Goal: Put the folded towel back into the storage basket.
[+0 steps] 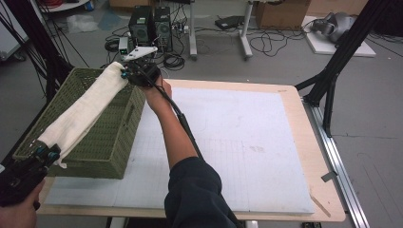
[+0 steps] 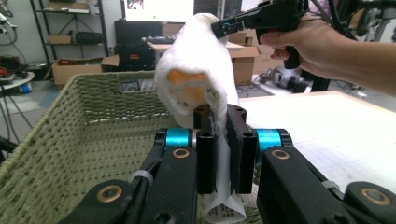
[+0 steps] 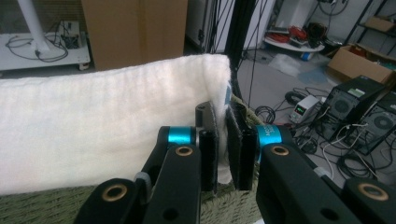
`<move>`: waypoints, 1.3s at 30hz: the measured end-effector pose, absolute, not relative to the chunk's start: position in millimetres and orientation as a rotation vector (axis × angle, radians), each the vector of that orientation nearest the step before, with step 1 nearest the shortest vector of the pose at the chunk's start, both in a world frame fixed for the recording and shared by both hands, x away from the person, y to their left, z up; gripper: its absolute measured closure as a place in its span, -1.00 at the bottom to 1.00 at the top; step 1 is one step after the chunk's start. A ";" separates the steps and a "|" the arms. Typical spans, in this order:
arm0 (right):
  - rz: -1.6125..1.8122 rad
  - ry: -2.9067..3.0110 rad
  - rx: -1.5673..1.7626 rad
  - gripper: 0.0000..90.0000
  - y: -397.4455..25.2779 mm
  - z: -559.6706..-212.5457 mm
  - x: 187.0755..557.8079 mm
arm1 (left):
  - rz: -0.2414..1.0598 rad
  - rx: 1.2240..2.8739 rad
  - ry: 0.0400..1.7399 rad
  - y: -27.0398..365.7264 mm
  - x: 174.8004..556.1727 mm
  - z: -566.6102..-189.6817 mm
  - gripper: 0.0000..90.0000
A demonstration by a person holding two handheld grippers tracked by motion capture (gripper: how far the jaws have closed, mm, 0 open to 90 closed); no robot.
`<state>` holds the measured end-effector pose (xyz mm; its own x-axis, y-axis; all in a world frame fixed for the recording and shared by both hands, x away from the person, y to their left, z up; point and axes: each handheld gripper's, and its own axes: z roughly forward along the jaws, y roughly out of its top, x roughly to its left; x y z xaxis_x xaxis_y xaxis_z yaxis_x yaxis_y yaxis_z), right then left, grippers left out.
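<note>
Left tool [image 1: 47, 153] sits at the near-left corner of the green woven basket [image 1: 109, 142], jaws clamped on one end of the white towel [image 1: 83, 111]. In the left gripper view the cloth is pinched between the jaws with a printed tag hanging out below them.

Towel is folded into a long narrow band and stretched taut, running diagonally above the basket's open top from near-left to far-right. It's suspended, not lying inside; whether it brushes the rim I can't tell.

Right tool [image 1: 127, 73] is over the basket's far corner, jaws clamped on the other end. In the right gripper view the towel edge is between them.

The table [image 1: 294, 142] to the right is bare white mat.

Status, my read: pickup and fold look done, towel is lined up over the basket. Left to do: lower it in, open both tools, pull clear.
</note>
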<state>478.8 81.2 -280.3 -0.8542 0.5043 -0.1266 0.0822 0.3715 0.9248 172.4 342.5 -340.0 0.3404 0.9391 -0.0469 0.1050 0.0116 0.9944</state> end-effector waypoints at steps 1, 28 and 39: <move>1.480 2.245 0.519 0.86 83.5 -280.6 479.0 | 0.878 1.406 1.038 343.1 173.0 -340.1 0.84; 1.413 2.140 0.643 0.12 103.2 -284.9 477.5 | 1.013 1.355 1.210 371.9 188.7 -332.4 -0.47; 1.488 2.230 0.691 -0.42 38.1 -275.5 464.3 | 0.823 1.400 1.089 339.1 198.9 -328.3 -0.62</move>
<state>464.3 38.1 -275.5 -0.8107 0.5844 -0.0351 0.1920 0.3220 0.9271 198.9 339.1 -328.3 0.3299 0.9385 -0.1019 0.1580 0.0515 0.9861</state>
